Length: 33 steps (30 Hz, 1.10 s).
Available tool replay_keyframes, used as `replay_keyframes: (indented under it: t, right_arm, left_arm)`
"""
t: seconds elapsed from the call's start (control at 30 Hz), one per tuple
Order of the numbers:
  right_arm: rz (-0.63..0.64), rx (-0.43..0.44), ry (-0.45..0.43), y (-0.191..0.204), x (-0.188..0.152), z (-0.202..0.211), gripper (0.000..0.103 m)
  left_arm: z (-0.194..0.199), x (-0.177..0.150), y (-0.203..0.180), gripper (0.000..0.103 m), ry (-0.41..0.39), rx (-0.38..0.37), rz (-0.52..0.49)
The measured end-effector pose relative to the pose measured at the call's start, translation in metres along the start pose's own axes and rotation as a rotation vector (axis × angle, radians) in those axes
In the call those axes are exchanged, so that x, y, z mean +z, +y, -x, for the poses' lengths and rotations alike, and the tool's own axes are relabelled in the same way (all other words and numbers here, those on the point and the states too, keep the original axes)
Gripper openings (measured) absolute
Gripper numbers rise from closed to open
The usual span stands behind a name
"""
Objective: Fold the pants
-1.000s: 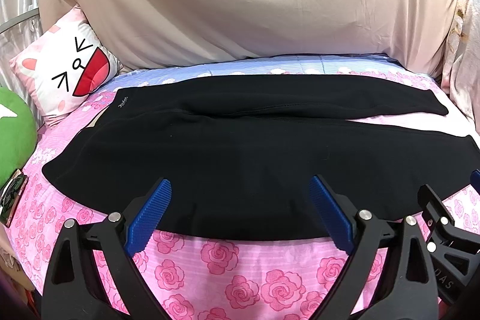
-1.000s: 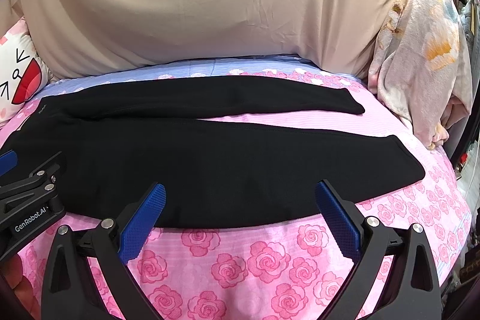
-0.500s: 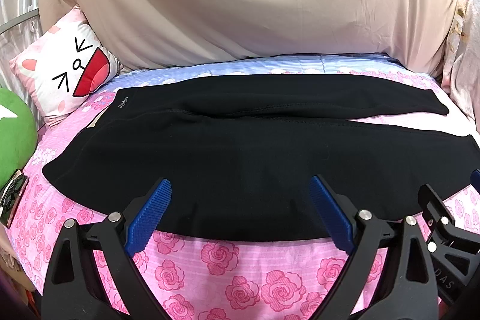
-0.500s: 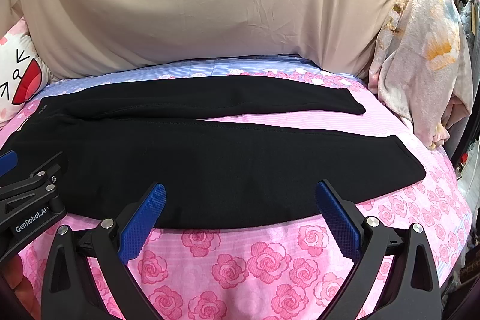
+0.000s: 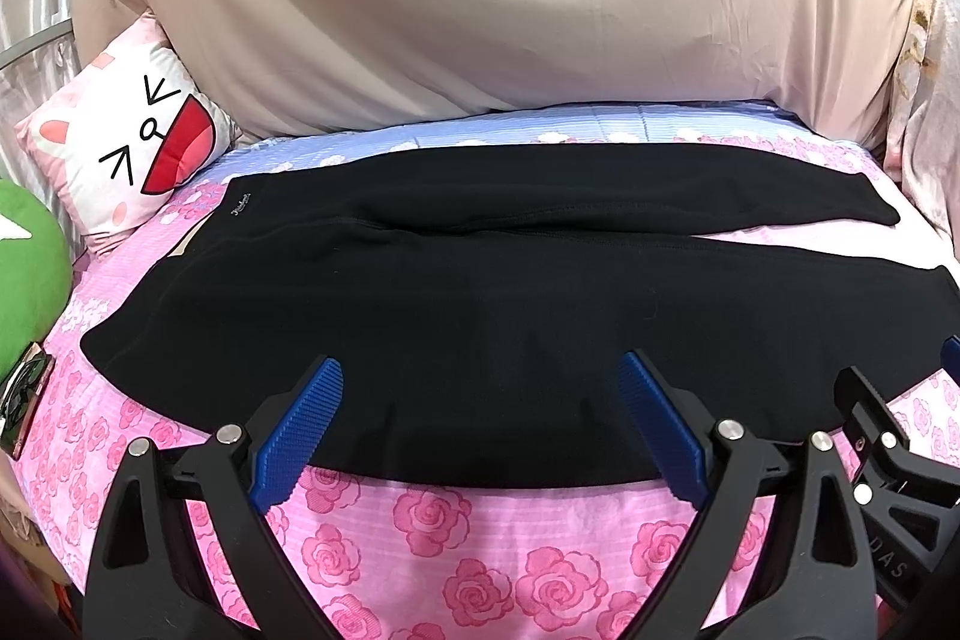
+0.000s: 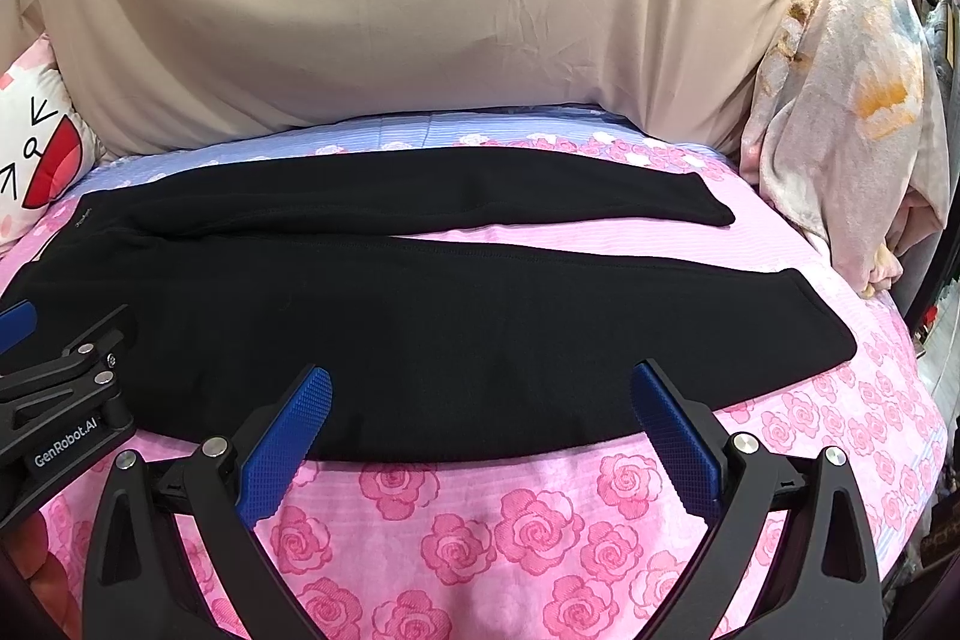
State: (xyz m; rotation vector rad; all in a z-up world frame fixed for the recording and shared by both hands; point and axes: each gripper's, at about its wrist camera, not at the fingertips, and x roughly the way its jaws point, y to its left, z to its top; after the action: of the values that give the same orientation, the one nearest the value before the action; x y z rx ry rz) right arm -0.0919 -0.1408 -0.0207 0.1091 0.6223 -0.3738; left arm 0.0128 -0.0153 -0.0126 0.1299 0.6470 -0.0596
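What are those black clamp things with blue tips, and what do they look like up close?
Each hand-held gripper, left and right, has two black plastic arms with silver rivets and ribbed blue fingers. One body carries white "GenRobot.AI" lettering. No cables or sleeves show.

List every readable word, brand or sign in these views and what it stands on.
"GenRobot.AI": on the left gripper, seen from the right wrist.
"DAS": partial lettering on the right gripper, seen from the left wrist.
Small pale logo on the black pants at the waistband: too small to read.
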Motion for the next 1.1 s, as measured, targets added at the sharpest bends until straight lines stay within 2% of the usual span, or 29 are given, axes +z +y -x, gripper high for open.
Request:
replay_keyframes:
  t: [0.2,0.3,0.37,0.47,0.57,0.7,0.77,0.83,0.97,1.1]
  right_arm:
    - [0.002,0.005,0.0,0.001,0.0,0.0,0.098]
    - [-0.005,0.051,0.021,-0.012,0.006,-0.005,0.098]
    - [-0.003,0.062,0.03,-0.034,0.015,-0.014,0.097]
    - [-0.015,0.015,0.044,-0.09,0.036,-0.038,0.097]
    - [-0.03,0.007,0.091,-0.149,0.068,-0.078,0.095]
    - [-0.057,-0.008,0.128,-0.21,0.115,-0.142,0.079]
    - [-0.063,0.003,0.141,-0.226,0.13,-0.168,0.072]
    - [-0.062,0.013,0.167,-0.238,0.145,-0.199,0.069]
    - [-0.064,-0.009,0.216,-0.249,0.165,-0.252,0.069]
    - [-0.083,-0.011,0.279,-0.257,0.176,-0.3,0.069]
  left_arm:
    - [-0.001,0.001,0.0,0.091,0.002,-0.001,0.0]
    - [-0.002,0.004,0.005,0.092,0.012,-0.008,0.002]
    - [-0.001,0.007,0.013,0.093,0.01,-0.013,-0.001]
    - [-0.004,0.016,0.033,0.095,-0.002,0.005,-0.003]
    - [-0.014,0.027,0.054,0.095,0.0,0.032,0.017]
    - [-0.031,0.043,0.075,0.096,0.009,0.054,0.058]
    - [-0.042,0.049,0.084,0.096,0.021,0.058,0.078]
    - [-0.055,0.056,0.092,0.096,0.032,0.059,0.082]
    - [-0.083,0.074,0.109,0.096,0.042,0.098,0.069]
    - [-0.124,0.105,0.149,0.096,0.067,0.142,0.091]
